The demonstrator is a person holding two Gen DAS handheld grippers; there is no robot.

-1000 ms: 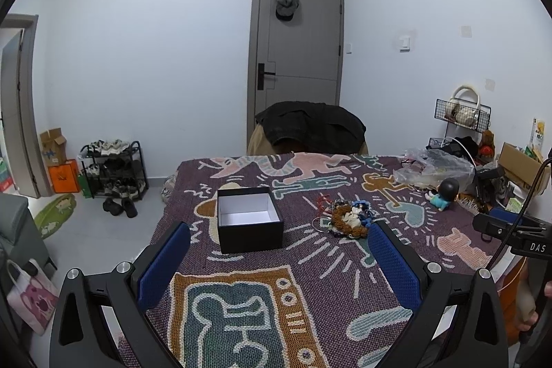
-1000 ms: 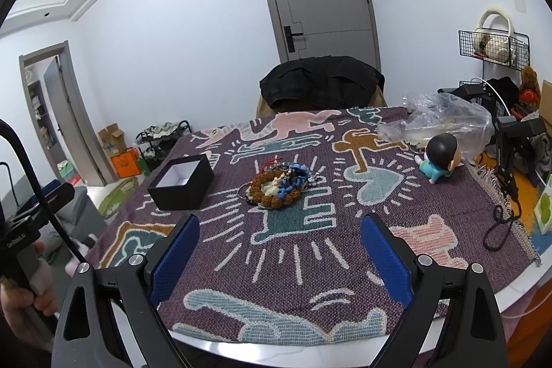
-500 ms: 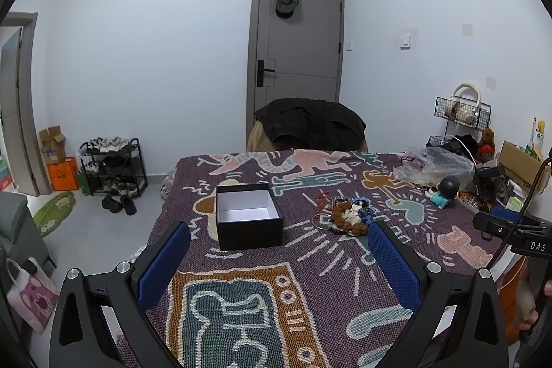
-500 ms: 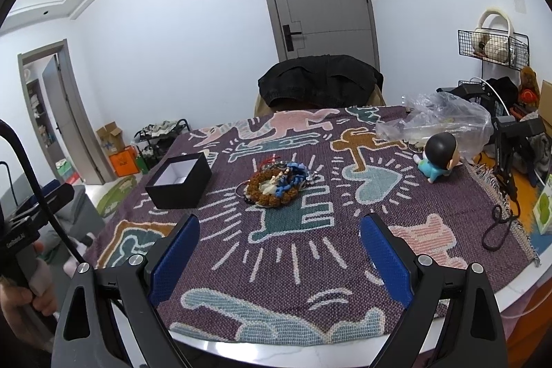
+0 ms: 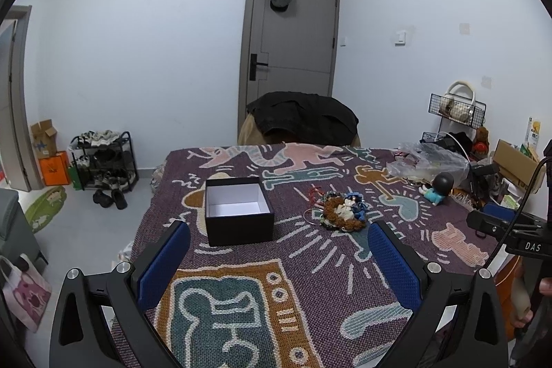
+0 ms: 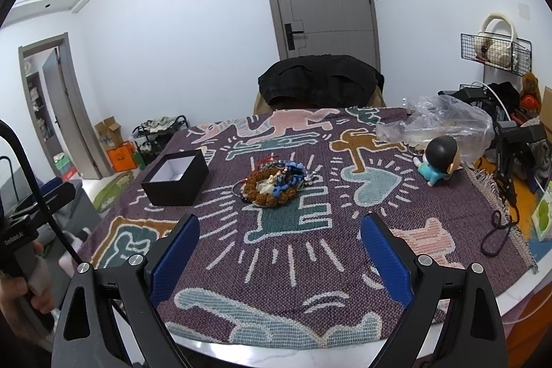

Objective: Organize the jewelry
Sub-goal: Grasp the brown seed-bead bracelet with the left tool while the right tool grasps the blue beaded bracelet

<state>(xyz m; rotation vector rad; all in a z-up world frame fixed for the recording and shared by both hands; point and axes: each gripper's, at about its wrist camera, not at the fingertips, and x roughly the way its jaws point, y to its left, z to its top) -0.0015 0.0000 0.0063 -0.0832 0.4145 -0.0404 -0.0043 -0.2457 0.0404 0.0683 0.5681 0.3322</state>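
A pile of jewelry (image 5: 343,211), with a brown bead bracelet, blue beads and a red cord, lies mid-table on the patterned cloth; it also shows in the right wrist view (image 6: 274,183). An open black box (image 5: 238,211) with a white inside stands left of it, empty as far as I see; it also shows in the right wrist view (image 6: 176,178). My left gripper (image 5: 279,259) is open and empty, held above the near table, short of the box and pile. My right gripper (image 6: 279,247) is open and empty, short of the pile.
A doll with a black head (image 6: 436,161) and a clear plastic bag (image 6: 445,119) lie at the table's right. A chair with a dark jacket (image 6: 319,81) stands behind the table. A black cord (image 6: 498,230) hangs at the right edge. A shoe rack (image 5: 103,161) stands on the floor at left.
Both grippers have drifted slightly; the box and jewelry sit a little differently in the views. Both stay open and empty. Nothing on the table has moved.
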